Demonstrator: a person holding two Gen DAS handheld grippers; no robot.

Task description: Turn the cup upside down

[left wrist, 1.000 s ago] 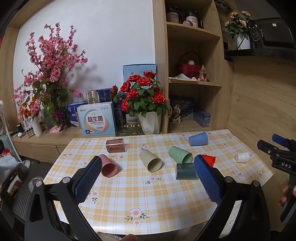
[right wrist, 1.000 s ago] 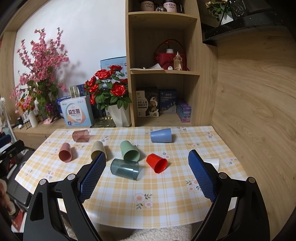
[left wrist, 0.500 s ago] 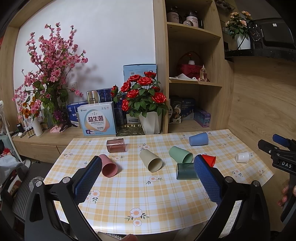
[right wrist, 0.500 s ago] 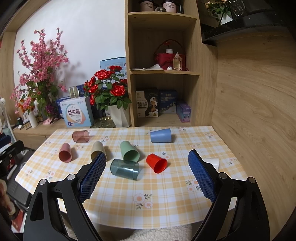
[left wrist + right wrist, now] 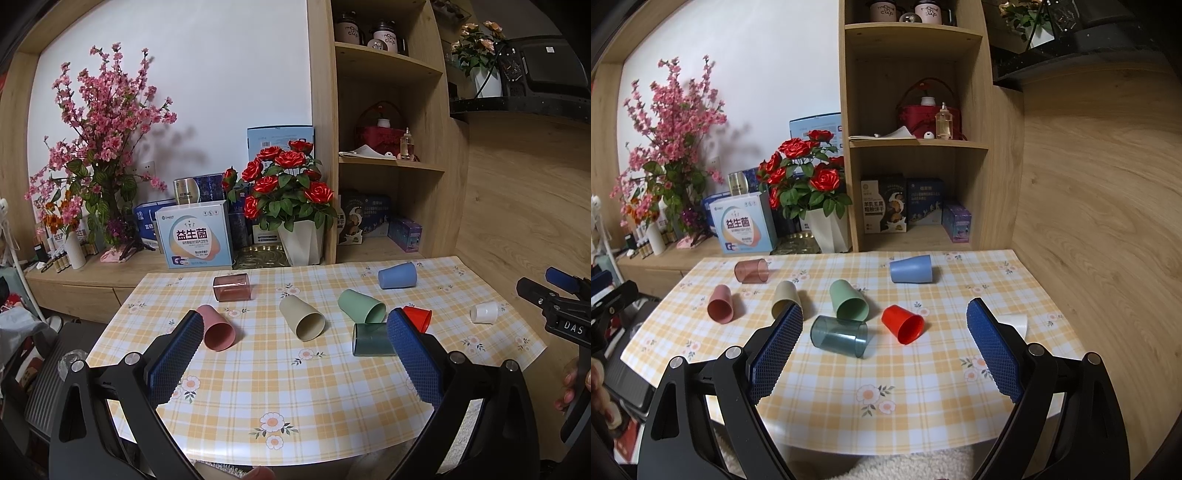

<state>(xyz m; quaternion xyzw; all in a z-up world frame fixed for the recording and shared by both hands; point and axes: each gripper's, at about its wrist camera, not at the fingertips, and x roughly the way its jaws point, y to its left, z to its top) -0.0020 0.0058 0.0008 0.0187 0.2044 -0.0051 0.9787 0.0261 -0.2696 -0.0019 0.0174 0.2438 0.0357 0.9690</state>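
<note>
Several cups lie on their sides on a yellow checked tablecloth (image 5: 923, 369): a pink cup (image 5: 218, 328), a clear brownish cup (image 5: 232, 287), a beige cup (image 5: 303, 319), a green cup (image 5: 848, 300), a dark teal clear cup (image 5: 839, 336), a red cup (image 5: 903, 324), a blue cup (image 5: 911, 268) and a small white cup (image 5: 484, 312). My left gripper (image 5: 295, 350) is open and empty above the table's near edge. My right gripper (image 5: 886, 343) is open and empty, also near the front edge, facing the teal and red cups.
A sideboard behind the table holds a rose pot (image 5: 301, 243), a white box (image 5: 195, 240) and pink blossom branches (image 5: 103, 147). A wooden shelf unit (image 5: 916, 147) stands behind. A wood wall runs along the right side (image 5: 1089, 221).
</note>
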